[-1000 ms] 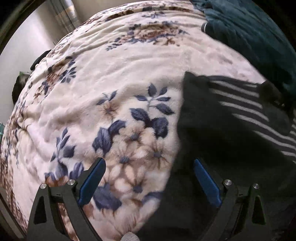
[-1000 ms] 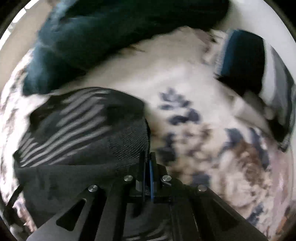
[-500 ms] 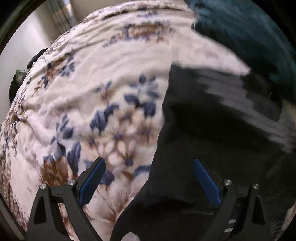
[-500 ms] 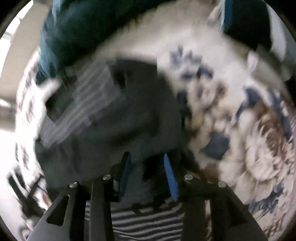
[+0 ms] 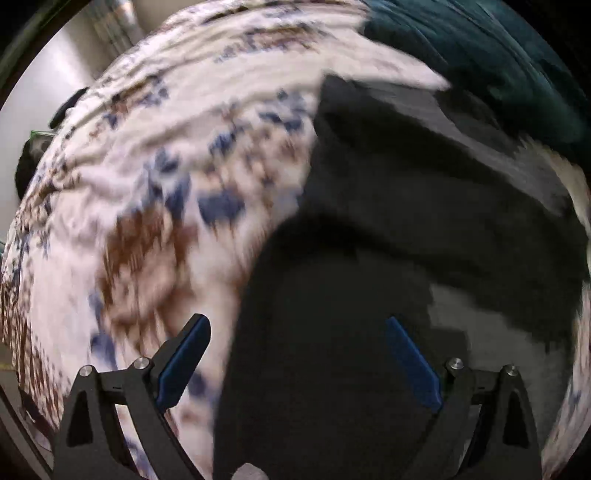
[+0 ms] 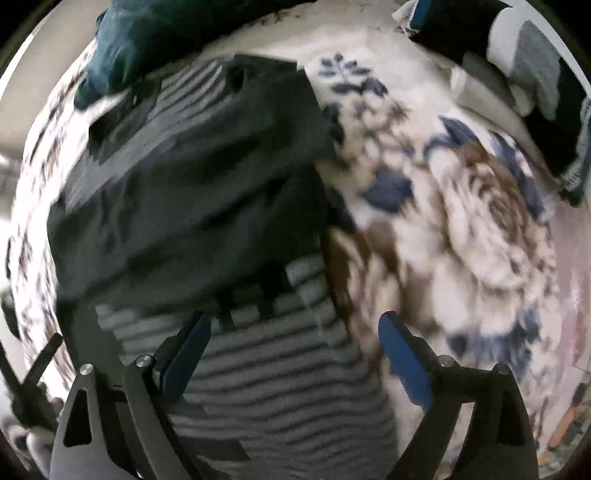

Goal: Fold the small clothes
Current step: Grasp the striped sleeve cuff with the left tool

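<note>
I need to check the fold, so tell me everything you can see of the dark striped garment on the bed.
The dark striped garment is soft charcoal knit with pale grey stripes at both ends. It lies folded over itself, rumpled, on the floral blanket, its far end near a teal cloth. Both the right gripper and the left gripper hang open over it, pads not pressing it.

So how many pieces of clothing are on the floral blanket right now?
3 visible: the dark striped garment under both grippers, a teal garment beyond it, and a folded striped piece at the upper right. More may be hidden.
</note>
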`<state>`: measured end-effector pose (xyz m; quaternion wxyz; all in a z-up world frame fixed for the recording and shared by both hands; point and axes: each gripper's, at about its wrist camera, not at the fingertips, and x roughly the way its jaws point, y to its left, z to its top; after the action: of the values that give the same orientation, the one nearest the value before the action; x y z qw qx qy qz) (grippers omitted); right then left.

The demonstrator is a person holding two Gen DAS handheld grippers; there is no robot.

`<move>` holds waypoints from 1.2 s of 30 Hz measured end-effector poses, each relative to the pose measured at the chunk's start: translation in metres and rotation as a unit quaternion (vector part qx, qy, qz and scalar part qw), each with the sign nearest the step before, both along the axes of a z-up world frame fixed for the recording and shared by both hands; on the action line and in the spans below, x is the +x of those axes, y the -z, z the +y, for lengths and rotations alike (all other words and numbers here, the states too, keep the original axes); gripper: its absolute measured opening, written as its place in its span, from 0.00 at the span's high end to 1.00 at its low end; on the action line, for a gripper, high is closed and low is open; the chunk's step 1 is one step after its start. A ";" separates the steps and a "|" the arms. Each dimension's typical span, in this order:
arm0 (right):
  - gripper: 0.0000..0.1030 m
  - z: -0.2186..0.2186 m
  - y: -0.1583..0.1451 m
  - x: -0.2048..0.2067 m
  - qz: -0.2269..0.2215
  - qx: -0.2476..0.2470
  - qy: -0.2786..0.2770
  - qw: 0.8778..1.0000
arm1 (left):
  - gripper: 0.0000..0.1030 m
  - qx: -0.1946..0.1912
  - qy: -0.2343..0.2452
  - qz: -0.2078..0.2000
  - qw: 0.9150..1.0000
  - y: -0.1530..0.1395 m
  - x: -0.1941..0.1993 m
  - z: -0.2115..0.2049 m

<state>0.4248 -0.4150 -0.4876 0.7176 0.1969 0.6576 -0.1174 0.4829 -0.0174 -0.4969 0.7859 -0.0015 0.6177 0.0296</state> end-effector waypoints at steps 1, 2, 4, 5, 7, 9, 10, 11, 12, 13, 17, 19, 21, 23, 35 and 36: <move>0.09 0.003 0.001 -0.013 0.012 0.000 -0.003 1.000 | 0.05 -0.003 0.011 0.014 1.000 0.002 -0.013 -0.007; 0.09 0.004 0.002 -0.022 0.020 0.002 0.000 1.000 | 0.05 -0.008 0.024 0.026 0.999 0.004 -0.027 -0.019; 0.09 0.001 0.001 -0.046 0.031 0.011 0.007 0.999 | 0.05 -0.026 0.051 0.050 0.997 0.009 -0.052 -0.042; 0.09 -0.004 -0.003 -0.056 0.033 0.014 0.006 0.999 | 0.05 -0.039 0.065 0.066 0.995 0.014 -0.067 -0.058; 0.09 -0.015 -0.010 -0.071 0.034 0.017 0.003 0.999 | 0.05 -0.059 0.086 0.088 0.991 0.020 -0.089 -0.088; 0.09 -0.036 -0.018 -0.088 0.034 0.023 0.001 0.999 | 0.05 -0.094 0.101 0.104 0.985 0.022 -0.111 -0.125; 0.09 -0.049 -0.022 -0.093 0.037 0.025 0.001 0.999 | 0.05 -0.117 0.113 0.112 0.980 0.021 -0.124 -0.149; 0.09 -0.064 -0.025 -0.099 0.040 0.026 -0.001 0.999 | 0.05 -0.128 0.121 0.115 0.978 0.019 -0.133 -0.164; 0.09 -0.071 -0.026 -0.101 0.042 0.026 -0.005 0.999 | 0.05 -0.135 0.131 0.113 0.976 0.015 -0.145 -0.186; 0.09 -0.083 -0.029 -0.103 0.041 0.026 -0.011 0.999 | 0.05 -0.135 0.137 0.108 0.975 0.012 -0.155 -0.203; 0.09 -0.135 -0.025 -0.097 0.028 0.036 -0.057 0.997 | 0.05 -0.105 0.171 0.093 0.975 0.009 -0.199 -0.284; 0.09 -0.158 -0.022 -0.092 0.026 0.047 -0.078 0.995 | 0.05 -0.091 0.189 0.095 0.973 0.014 -0.212 -0.320; 0.09 -0.178 -0.024 -0.083 0.019 0.057 -0.099 0.993 | 0.05 -0.082 0.197 0.101 0.972 0.026 -0.228 -0.353; 0.09 -0.196 -0.024 -0.065 0.003 0.081 -0.127 0.989 | 0.05 -0.057 0.191 0.106 0.974 0.040 -0.232 -0.374; 0.17 -0.167 0.049 0.144 -0.071 0.215 -0.166 0.960 | 0.96 -0.012 0.147 0.049 0.988 0.060 -0.226 -0.385; 0.23 -0.164 0.056 0.156 -0.069 0.224 -0.162 0.959 | 0.96 -0.015 0.140 0.045 0.989 0.056 -0.224 -0.377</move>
<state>0.5805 -0.5786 -0.5435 0.7080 0.2512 0.6393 0.1641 0.2588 -0.3946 -0.5530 0.7539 0.0745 0.6466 -0.0898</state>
